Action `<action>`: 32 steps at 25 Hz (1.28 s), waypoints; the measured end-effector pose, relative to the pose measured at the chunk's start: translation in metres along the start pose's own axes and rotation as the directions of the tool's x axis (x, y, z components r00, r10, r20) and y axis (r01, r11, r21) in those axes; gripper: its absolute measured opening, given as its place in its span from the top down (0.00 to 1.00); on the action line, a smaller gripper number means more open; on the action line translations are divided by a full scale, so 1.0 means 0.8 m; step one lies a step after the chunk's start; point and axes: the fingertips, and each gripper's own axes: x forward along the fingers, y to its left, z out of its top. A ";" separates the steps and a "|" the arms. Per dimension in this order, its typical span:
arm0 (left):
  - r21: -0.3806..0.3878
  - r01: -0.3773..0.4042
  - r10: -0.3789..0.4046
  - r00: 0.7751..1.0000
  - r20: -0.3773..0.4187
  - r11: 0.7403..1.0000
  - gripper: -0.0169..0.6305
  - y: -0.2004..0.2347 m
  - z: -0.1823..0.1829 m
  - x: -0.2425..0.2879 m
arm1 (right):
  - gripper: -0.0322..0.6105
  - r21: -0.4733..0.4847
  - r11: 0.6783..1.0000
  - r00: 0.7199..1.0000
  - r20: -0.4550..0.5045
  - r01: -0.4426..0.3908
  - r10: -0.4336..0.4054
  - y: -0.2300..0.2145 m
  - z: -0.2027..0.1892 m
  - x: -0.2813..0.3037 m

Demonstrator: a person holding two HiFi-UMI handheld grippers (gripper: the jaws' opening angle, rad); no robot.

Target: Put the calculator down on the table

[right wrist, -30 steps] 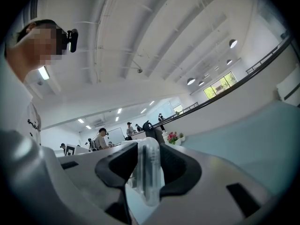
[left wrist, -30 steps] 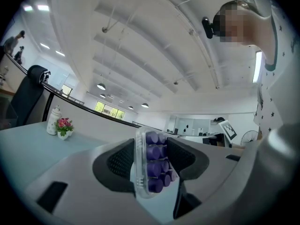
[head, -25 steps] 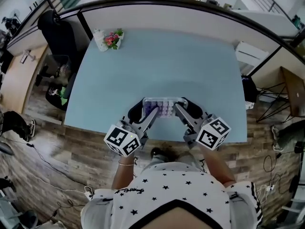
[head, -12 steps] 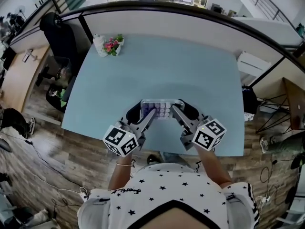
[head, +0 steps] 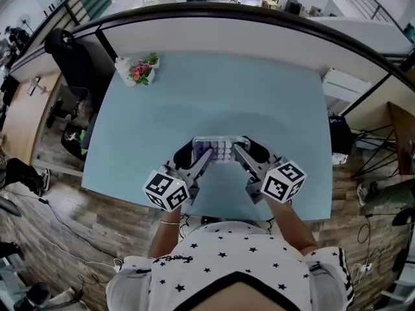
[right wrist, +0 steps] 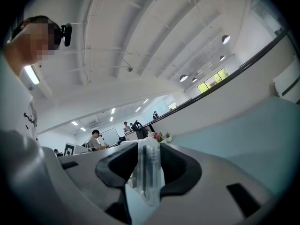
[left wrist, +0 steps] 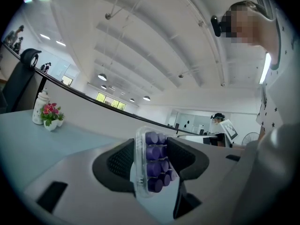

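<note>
The two tools are sharing the load: the left gripper (head: 194, 153) is clamping one end of the calculator (head: 220, 149) and the right gripper (head: 250, 151) is clamping the other. The calculator is therefore bridging the gap between the two sets of tips, just ahead of both marker cubes. In the left gripper view the dark pads (left wrist: 117, 161) are pressing on the clear case from both sides, with the purple keys (left wrist: 154, 163) showing between them. In the right gripper view only the clear edge is showing between the jaws, squeezed the same way. Gripping at both ends is probably stopping the slim, smooth case from twisting or slipping, and it is keeping it flat for a gentle set-down. Both tools are pointing level and away from the person, over the near part of the table (head: 214, 96), which is spreading out below and ahead of the tips. Whether the underside is already touching the top I cannot tell. The flowers (head: 137, 70) are standing far ahead and to the left of the left gripper, well apart. The put-down seems not yet finished, since both grips are holding.
</note>
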 end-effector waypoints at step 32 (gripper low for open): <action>-0.140 0.019 -0.048 0.976 -0.210 0.990 0.62 0.063 -0.117 0.088 | 0.73 0.145 0.974 0.978 -0.138 0.174 -0.155 -0.125 -0.084 0.020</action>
